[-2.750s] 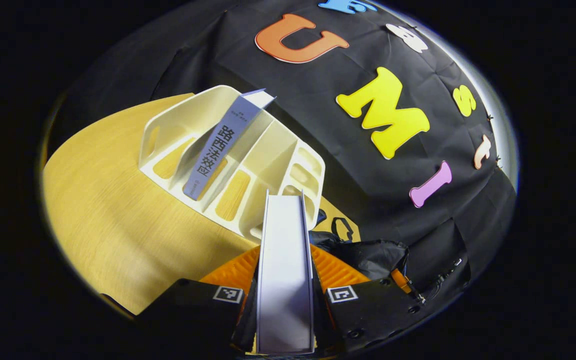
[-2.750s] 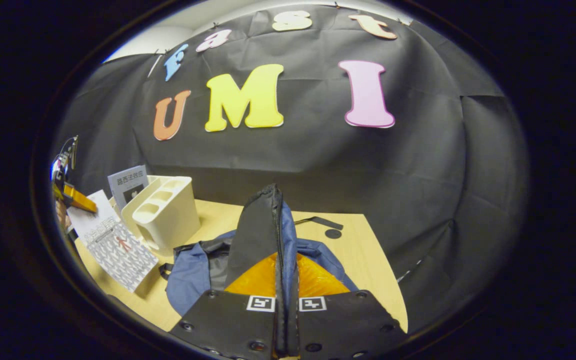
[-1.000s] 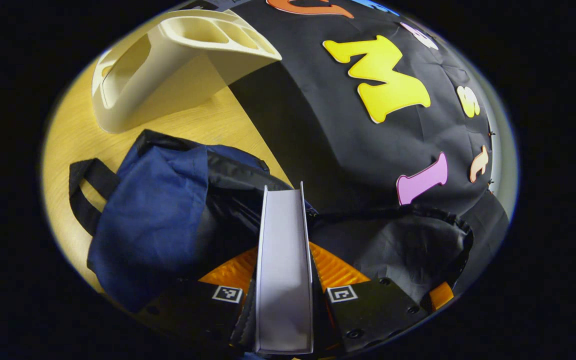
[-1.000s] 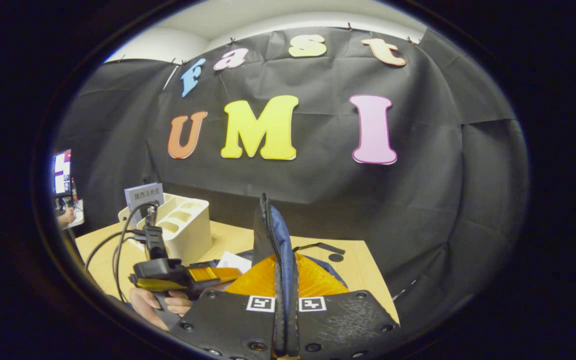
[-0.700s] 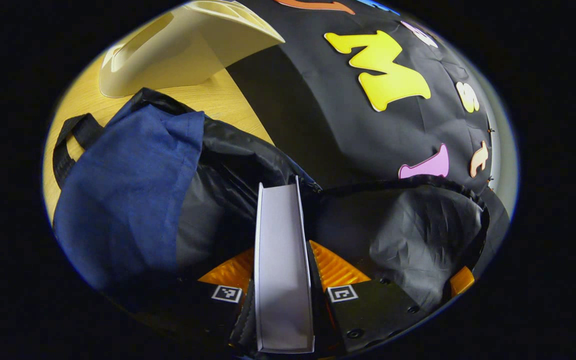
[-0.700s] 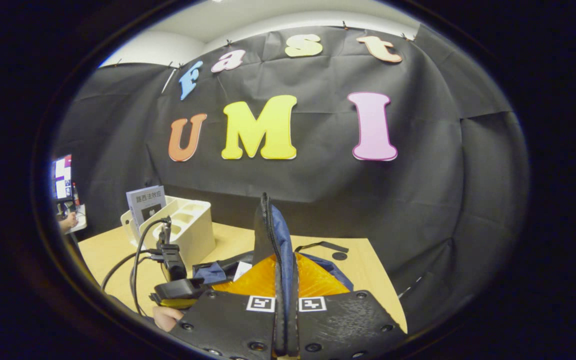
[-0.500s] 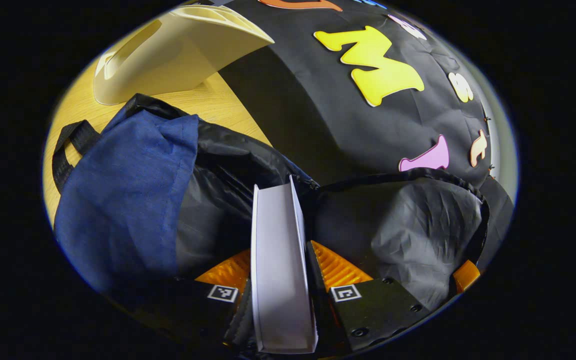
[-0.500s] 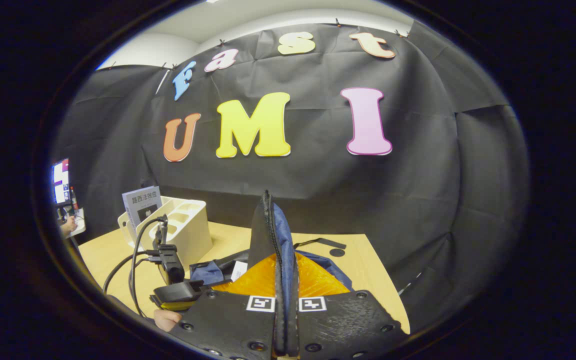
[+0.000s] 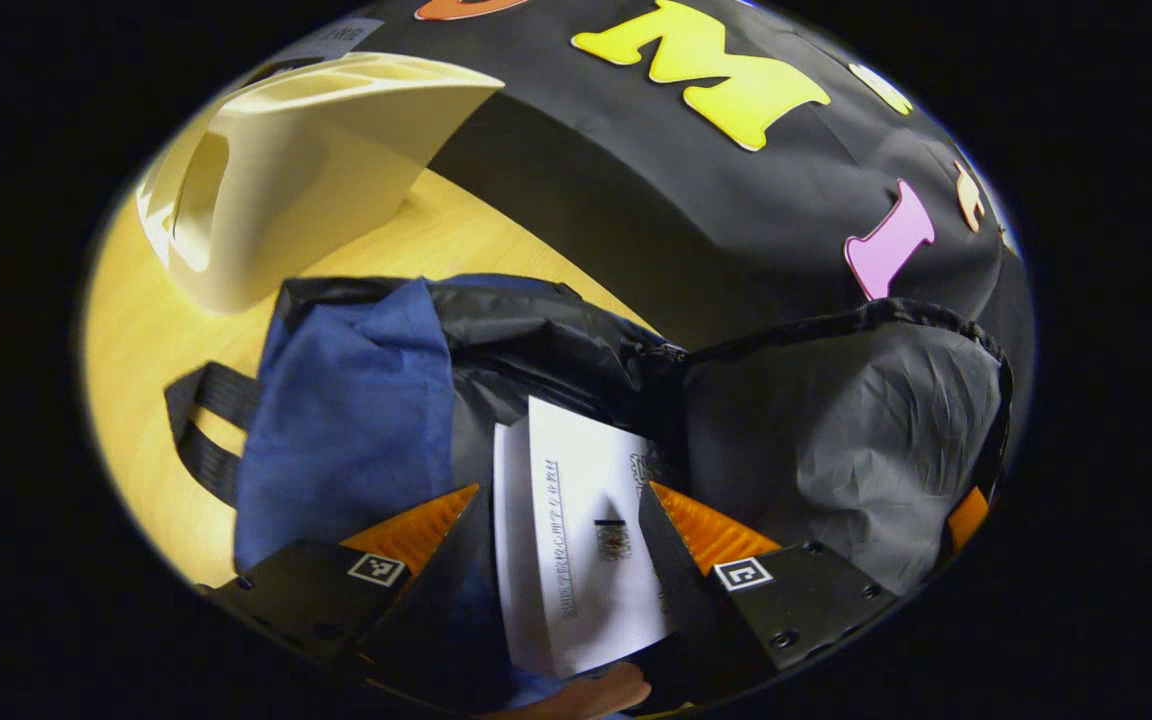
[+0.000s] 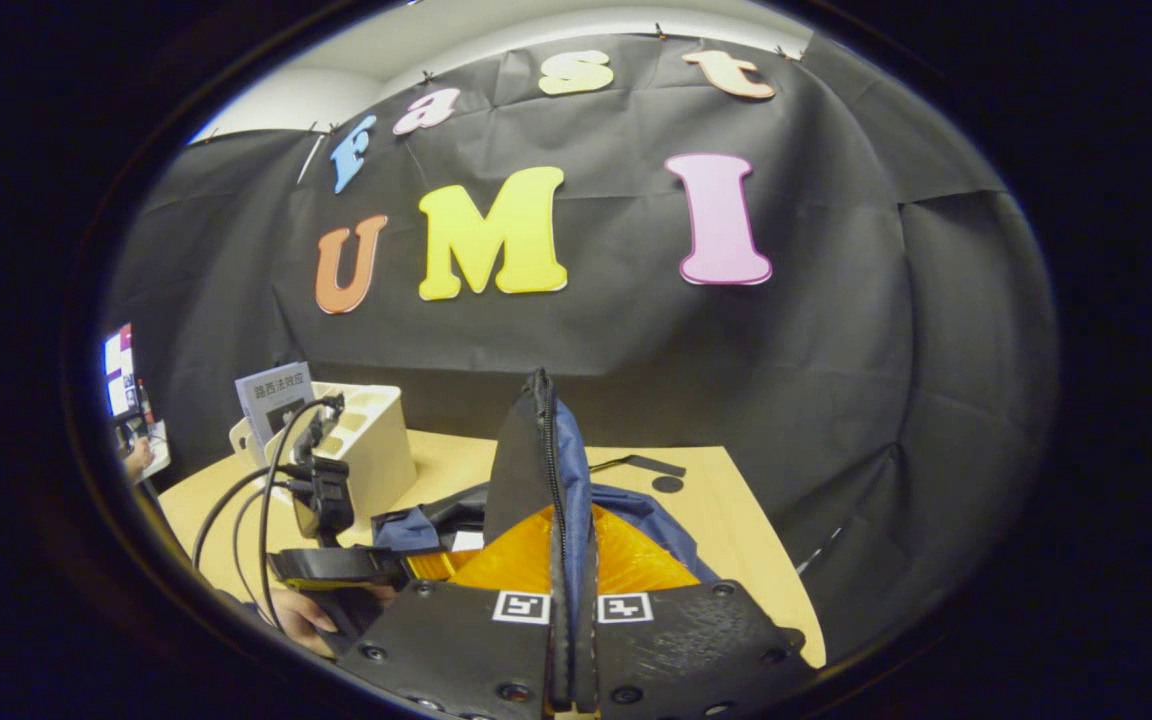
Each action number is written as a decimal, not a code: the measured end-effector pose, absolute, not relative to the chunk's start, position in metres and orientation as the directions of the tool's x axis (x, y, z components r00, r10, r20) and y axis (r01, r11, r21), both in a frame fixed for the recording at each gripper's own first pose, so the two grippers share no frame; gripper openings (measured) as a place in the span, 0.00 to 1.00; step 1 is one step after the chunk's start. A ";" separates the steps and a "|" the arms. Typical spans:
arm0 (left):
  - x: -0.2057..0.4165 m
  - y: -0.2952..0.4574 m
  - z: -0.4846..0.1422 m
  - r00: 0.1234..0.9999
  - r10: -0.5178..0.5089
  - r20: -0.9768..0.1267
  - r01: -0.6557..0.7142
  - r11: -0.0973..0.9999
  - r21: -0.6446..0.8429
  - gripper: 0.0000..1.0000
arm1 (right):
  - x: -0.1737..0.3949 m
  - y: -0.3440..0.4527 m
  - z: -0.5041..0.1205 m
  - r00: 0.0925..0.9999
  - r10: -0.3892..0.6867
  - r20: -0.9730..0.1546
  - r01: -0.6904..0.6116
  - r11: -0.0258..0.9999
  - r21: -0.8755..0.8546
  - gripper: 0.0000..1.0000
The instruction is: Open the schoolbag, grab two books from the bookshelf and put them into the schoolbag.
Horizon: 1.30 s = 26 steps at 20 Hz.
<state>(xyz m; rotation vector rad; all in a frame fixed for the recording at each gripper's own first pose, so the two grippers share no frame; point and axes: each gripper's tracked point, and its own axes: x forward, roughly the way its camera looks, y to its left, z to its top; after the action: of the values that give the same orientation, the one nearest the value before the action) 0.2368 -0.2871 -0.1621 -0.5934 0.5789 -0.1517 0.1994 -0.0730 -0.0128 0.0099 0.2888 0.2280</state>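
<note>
Left gripper view: left gripper (image 9: 561, 520), jaws wide, has let a white paperback book (image 9: 586, 540) drop inside the open blue fabric schoolbag (image 9: 356, 400). Right gripper (image 10: 573, 640) jaws pinch the bag's zipper flap (image 10: 536, 470) upright. One grey book (image 10: 274, 395) remains in the cream plastic bookshelf (image 10: 366, 440), far left on the worktop (image 10: 736, 540).

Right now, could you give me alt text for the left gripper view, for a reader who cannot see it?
The left claw is open above a white book lying inside the open mouth of a blue and black schoolbag. The bag lies on a wooden table, with a cream bookshelf behind it.
</note>
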 end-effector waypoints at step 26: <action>0.155 0.010 -0.026 0.980 0.159 -0.124 -0.162 0.987 -0.017 0.95 | 0.198 -0.050 -0.041 0.926 0.201 -0.321 -0.179 0.979 0.096 0.07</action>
<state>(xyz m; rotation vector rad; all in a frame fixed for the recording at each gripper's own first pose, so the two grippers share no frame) 0.1551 0.0096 -0.0256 -0.0269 0.1222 0.1615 0.1981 -0.0501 -0.0413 0.0656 0.3360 0.1949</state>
